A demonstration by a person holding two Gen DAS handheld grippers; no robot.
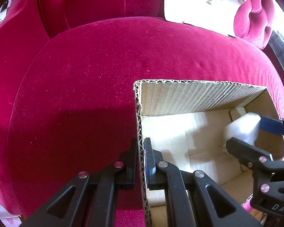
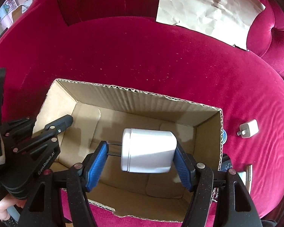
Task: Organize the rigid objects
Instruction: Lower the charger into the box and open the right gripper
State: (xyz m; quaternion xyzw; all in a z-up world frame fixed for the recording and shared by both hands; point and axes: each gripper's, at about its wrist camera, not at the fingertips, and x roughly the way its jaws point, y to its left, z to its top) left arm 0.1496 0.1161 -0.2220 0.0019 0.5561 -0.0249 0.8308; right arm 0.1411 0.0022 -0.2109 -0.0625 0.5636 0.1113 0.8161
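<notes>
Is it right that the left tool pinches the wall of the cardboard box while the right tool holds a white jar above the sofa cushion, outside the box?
Not quite. The right tool holds the white jar inside the cardboard box, as the right wrist view shows. The left tool does pinch the box wall.

Strong daylight reaches you from the upper right: the crumpled paper [image 1: 202, 1] at the sofa's [image 1: 104, 60] back right corner blows out to near-white in the left wrist view, and the white jar [image 2: 148, 150] glares with soft edges. A hard shadow falls across the seat cushion's front left, beside the cardboard box [image 1: 198, 94]. Both fisheye views curve strongly and darken at the corners.
</notes>
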